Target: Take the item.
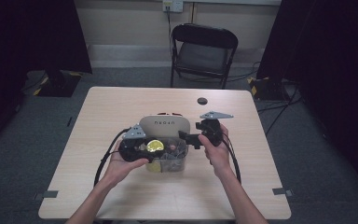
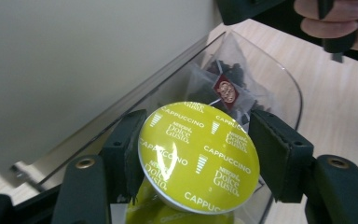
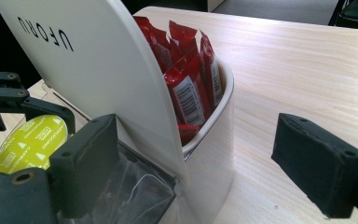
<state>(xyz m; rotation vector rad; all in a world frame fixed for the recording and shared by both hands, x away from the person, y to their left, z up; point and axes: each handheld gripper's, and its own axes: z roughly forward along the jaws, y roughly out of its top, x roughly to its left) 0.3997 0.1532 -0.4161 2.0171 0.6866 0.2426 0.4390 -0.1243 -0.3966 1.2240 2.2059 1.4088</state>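
Observation:
My left gripper (image 1: 154, 147) is shut on a yellow-green Dolce Gusto cappuccino capsule (image 2: 198, 156), its pads (image 2: 279, 158) pressing the rim from both sides. The capsule (image 1: 155, 145) hangs over the clear front compartment (image 2: 286, 81) of a storage box, above see-through tea bags (image 2: 223, 88) and more yellow-green capsules. The box's white lid (image 3: 98, 70) stands raised, marked UFORU. Red sachets (image 3: 186, 79) stand upright in the white rear compartment. My right gripper (image 3: 205, 158) is open beside the box's right end, one jaw by the clear compartment and the other over bare table. In the high view that right gripper (image 1: 186, 139) sits just right of the box.
The box stands mid-table on a light wooden table (image 1: 121, 107). A round cable hole (image 1: 202, 101) lies behind it. A black folding chair (image 1: 204, 49) stands beyond the far edge. Dark curtains hang at both sides. Cables trail from both grippers toward the near edge.

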